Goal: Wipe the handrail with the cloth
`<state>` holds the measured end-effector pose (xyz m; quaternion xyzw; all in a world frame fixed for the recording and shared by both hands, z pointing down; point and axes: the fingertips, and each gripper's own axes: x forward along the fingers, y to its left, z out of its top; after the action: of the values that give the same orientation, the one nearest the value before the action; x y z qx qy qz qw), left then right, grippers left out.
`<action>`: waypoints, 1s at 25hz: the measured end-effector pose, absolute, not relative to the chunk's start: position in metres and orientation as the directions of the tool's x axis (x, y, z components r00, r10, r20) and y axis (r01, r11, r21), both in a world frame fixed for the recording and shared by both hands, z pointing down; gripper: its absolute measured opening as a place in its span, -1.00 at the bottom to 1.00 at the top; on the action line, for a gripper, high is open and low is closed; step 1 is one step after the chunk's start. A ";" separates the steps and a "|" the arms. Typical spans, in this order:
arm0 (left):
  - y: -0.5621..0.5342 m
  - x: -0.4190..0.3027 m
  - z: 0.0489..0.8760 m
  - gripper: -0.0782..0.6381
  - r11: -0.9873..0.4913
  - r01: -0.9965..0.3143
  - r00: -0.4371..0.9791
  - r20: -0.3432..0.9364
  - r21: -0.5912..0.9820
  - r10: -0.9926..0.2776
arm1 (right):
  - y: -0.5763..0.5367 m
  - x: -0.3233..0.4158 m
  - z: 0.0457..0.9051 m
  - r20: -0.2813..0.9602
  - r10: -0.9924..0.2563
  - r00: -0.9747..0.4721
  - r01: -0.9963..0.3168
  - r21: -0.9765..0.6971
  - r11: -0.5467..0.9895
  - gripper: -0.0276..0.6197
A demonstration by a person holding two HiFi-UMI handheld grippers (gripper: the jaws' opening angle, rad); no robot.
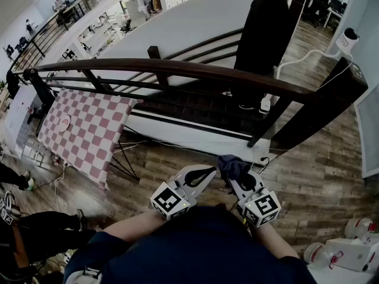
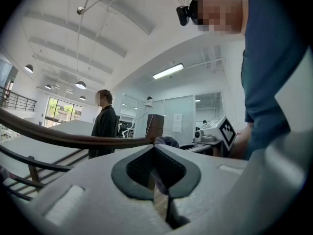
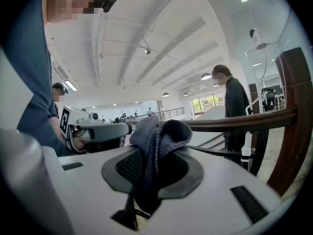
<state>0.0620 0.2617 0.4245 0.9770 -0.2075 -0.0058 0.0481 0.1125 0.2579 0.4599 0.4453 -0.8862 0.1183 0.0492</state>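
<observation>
The right gripper point(image 1: 238, 181) has its jaws pinched on the dark cloth point(image 1: 233, 165), which bunches up above the tips. The left gripper point(image 1: 207, 173), just beside it, has its jaws pressed together with nothing between them. The handrail point(image 1: 195, 71) lies ahead of both grippers and well apart from the cloth, its long axis running left to right across the head view from the far left post to the dark end post point(image 1: 331, 105) at the right. Judged from this, wiping has not begun: the right gripper must carry the cloth forward onto the rail's top face, then travel along that axis.
</observation>
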 end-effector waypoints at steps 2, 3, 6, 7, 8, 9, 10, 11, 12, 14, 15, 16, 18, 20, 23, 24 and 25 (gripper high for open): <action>0.262 0.063 0.424 -0.79 -0.909 -0.408 0.913 0.013 0.088 -0.409 | 0.258 0.113 0.459 0.191 -0.779 -0.598 -0.802 -0.167 0.574 -0.63; 0.262 0.063 0.424 -0.79 -0.909 -0.409 0.912 0.017 0.085 -0.409 | 0.259 0.113 0.459 0.190 -0.779 -0.597 -0.802 -0.167 0.574 -0.63; 0.262 0.065 0.425 -0.79 -0.909 -0.407 0.913 0.025 0.091 -0.406 | 0.258 0.114 0.461 0.191 -0.779 -0.597 -0.802 -0.172 0.573 -0.63; 0.262 0.066 0.425 -0.79 -0.910 -0.404 0.915 0.024 0.090 -0.404 | 0.258 0.115 0.462 0.192 -0.779 -0.597 -0.802 -0.173 0.572 -0.64; 0.261 0.067 0.425 -0.79 -0.912 -0.401 0.916 0.021 0.084 -0.401 | 0.257 0.116 0.462 0.192 -0.780 -0.596 -0.803 -0.172 0.571 -0.63; 0.261 0.068 0.425 -0.79 -0.913 -0.400 0.917 0.021 0.079 -0.399 | 0.257 0.117 0.462 0.191 -0.781 -0.595 -0.803 -0.170 0.571 -0.63; 0.260 0.070 0.426 -0.79 -0.913 -0.400 0.916 0.022 0.080 -0.400 | 0.256 0.119 0.462 0.191 -0.781 -0.594 -0.804 -0.169 0.570 -0.63; 0.260 0.072 0.427 -0.79 -0.912 -0.401 0.916 0.024 0.083 -0.401 | 0.256 0.120 0.462 0.191 -0.781 -0.594 -0.804 -0.169 0.570 -0.63; 0.259 0.074 0.427 -0.79 -0.912 -0.401 0.916 0.025 0.084 -0.401 | 0.256 0.122 0.463 0.193 -0.781 -0.595 -0.804 -0.170 0.571 -0.63; 0.259 0.079 0.426 -0.79 -0.912 -0.401 0.916 0.023 0.086 -0.400 | 0.256 0.127 0.463 0.195 -0.778 -0.597 -0.802 -0.172 0.572 -0.63; 0.258 0.082 0.425 -0.79 -0.912 -0.401 0.916 0.022 0.089 -0.400 | 0.256 0.129 0.464 0.195 -0.777 -0.599 -0.800 -0.176 0.573 -0.63; 0.257 0.085 0.425 -0.79 -0.911 -0.402 0.916 0.025 0.090 -0.401 | 0.255 0.132 0.464 0.196 -0.774 -0.601 -0.798 -0.181 0.574 -0.63; 0.257 0.092 0.428 -0.79 -0.910 -0.406 0.914 0.038 0.088 -0.404 | 0.255 0.139 0.465 0.198 -0.770 -0.606 -0.794 -0.192 0.576 -0.63; 0.257 0.101 0.428 -0.79 -0.909 -0.408 0.913 0.039 0.079 -0.406 | 0.255 0.148 0.466 0.196 -0.767 -0.611 -0.791 -0.196 0.580 -0.63; 0.256 0.114 0.428 -0.79 -0.899 -0.429 0.903 0.031 0.087 -0.428 | 0.255 0.161 0.470 0.192 -0.758 -0.623 -0.781 -0.203 0.591 -0.63; 0.256 0.118 0.429 -0.79 -0.895 -0.436 0.900 0.031 0.093 -0.435 | 0.254 0.165 0.471 0.192 -0.754 -0.628 -0.777 -0.204 0.595 -0.63; 0.255 0.123 0.430 -0.79 -0.895 -0.437 0.899 0.030 0.093 -0.436 | 0.253 0.169 0.473 0.195 -0.751 -0.631 -0.775 -0.204 0.598 -0.63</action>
<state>0.1227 0.2555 0.4301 0.9733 -0.2242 0.0044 0.0488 0.1692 0.2532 0.4729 0.4272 -0.8928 0.1355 0.0442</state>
